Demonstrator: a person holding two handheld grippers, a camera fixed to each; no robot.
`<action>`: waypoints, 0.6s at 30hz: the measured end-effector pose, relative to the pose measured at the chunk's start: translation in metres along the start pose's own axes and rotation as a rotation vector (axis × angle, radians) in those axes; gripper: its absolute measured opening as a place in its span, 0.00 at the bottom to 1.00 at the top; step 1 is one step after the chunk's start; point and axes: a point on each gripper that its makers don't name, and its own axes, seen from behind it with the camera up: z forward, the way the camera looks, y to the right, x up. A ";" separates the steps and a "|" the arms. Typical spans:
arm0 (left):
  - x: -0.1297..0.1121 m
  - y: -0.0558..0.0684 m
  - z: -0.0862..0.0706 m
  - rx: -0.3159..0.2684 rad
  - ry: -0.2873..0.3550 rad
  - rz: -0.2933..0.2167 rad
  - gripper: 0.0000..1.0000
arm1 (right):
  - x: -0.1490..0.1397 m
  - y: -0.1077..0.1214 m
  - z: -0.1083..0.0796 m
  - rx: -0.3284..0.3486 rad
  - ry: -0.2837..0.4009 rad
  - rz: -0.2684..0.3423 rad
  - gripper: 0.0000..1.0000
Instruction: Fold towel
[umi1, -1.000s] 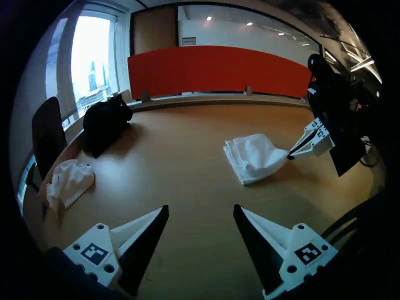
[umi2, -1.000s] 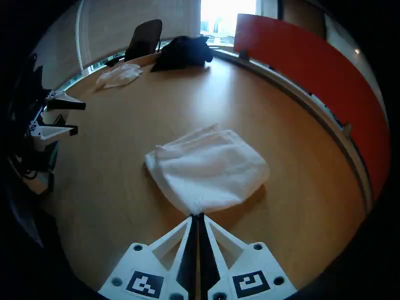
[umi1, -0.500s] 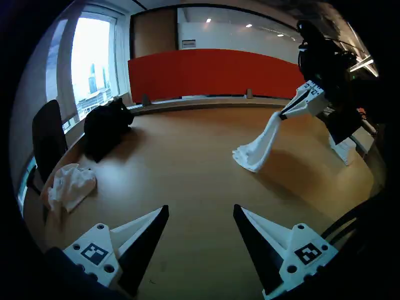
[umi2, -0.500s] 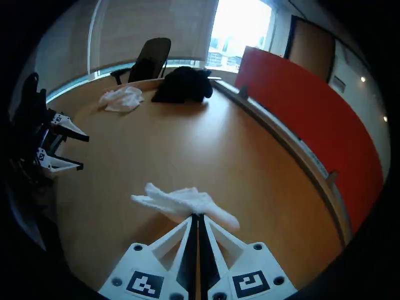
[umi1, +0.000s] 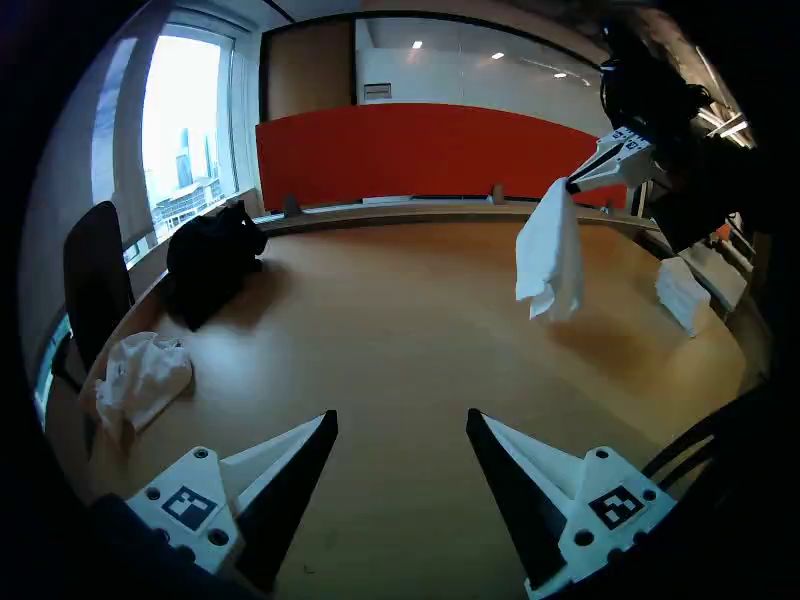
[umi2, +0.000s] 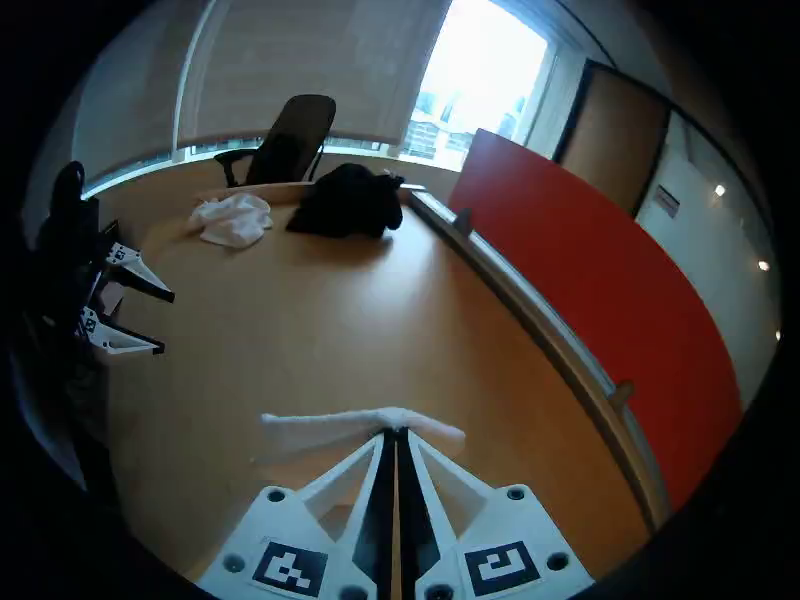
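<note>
The left gripper (umi1: 400, 414) hovers over the near edge of the wooden table (umi1: 400, 300), its fingers spread wide with nothing between them; above the table's far right side the right gripper (umi1: 573, 186) pinches a white towel (umi1: 550, 250) by its top, the cloth hanging clear of the tabletop; a folded white stack (umi1: 685, 292) lies at the table's right edge; a crumpled cloth (umi1: 140, 372) and a black bag (umi1: 210, 255) sit on its left side.

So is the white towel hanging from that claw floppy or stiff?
Probably floppy: the towel droops straight down in loose folds from the right claw, clear of the table. Likely light too, since one pinched corner seems to hold it all. It would probably crumple when set down.
</note>
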 end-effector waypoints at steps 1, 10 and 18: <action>0.000 0.001 0.000 -0.002 0.001 -0.001 0.96 | -0.001 0.002 -0.002 -0.005 -0.001 0.002 0.01; 0.003 0.004 0.001 -0.011 0.002 -0.007 0.96 | -0.014 0.030 -0.028 -0.060 -0.002 0.033 0.01; 0.007 0.004 0.004 -0.014 0.003 -0.002 0.96 | -0.039 0.063 -0.058 -0.123 -0.033 0.057 0.01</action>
